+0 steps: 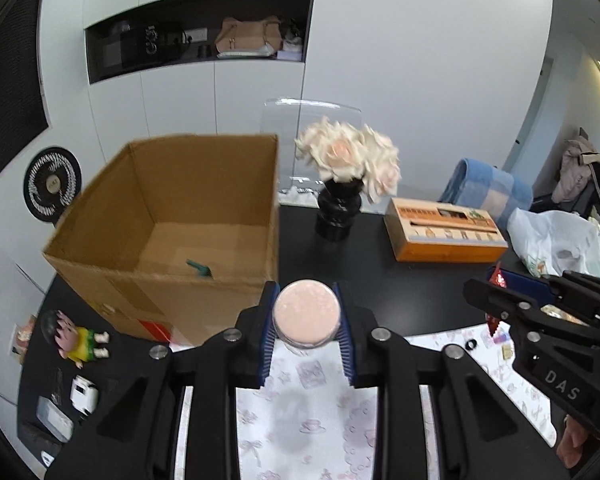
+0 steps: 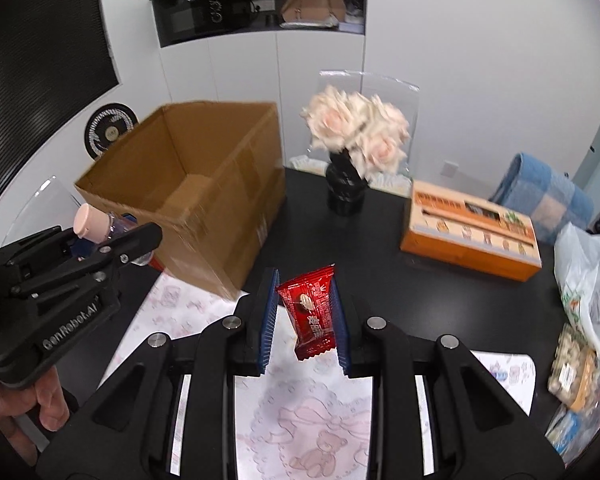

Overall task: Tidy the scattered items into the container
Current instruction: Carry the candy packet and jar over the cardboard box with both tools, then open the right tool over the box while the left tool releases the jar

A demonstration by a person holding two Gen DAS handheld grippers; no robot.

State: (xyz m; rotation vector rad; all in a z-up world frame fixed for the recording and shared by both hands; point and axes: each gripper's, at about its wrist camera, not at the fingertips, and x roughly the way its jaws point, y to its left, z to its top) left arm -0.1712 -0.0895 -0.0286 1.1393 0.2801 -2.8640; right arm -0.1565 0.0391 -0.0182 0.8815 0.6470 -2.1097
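Observation:
My left gripper [image 1: 307, 322] is shut on a small clear bottle with a round pink cap [image 1: 307, 312], held above the patterned mat, just in front of the open cardboard box [image 1: 172, 216]. A teal item [image 1: 199, 269] lies inside the box. My right gripper [image 2: 305, 312] is shut on a red candy packet [image 2: 310, 312], lifted over the mat, right of the box [image 2: 204, 184]. In the right wrist view the left gripper [image 2: 112, 248] with the pink-capped bottle [image 2: 90, 222] shows at the left. The right gripper's body [image 1: 540, 320] shows at the right of the left wrist view.
A black vase of pale roses [image 1: 340, 216] and an orange box [image 1: 444, 232] stand behind on the black table. A plastic bag [image 1: 556, 240] and snack packs [image 2: 572, 364] lie at the right. A doll [image 1: 76, 340] and small devices [image 1: 84, 394] lie left of the box.

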